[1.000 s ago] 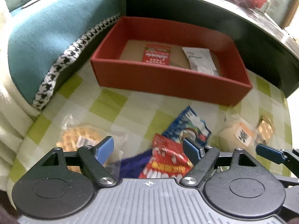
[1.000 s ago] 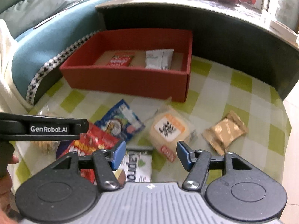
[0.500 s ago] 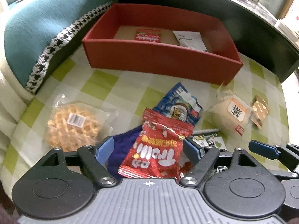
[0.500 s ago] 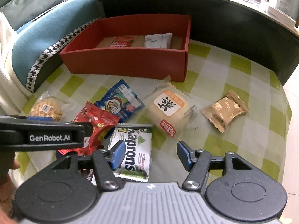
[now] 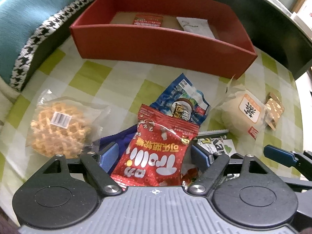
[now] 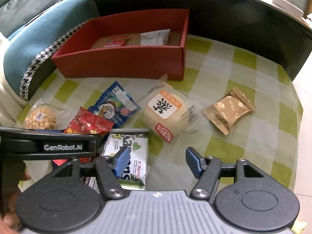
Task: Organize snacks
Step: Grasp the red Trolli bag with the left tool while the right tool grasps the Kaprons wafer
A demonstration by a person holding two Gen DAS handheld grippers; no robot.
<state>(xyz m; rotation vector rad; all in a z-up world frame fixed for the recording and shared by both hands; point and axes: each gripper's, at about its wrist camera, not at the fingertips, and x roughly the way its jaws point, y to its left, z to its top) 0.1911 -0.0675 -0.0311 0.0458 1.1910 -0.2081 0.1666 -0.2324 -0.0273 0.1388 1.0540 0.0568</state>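
One red box [image 6: 124,62] holds two snack packets [image 6: 154,38]; seven packets [image 6: 228,110] lie on the checked cloth [image 6: 253,136].

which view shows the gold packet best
The right wrist view: the gold packet lies whole and unobstructed on the checked cloth. In the left wrist view it sits small at the right edge, partly hidden behind the round bun.
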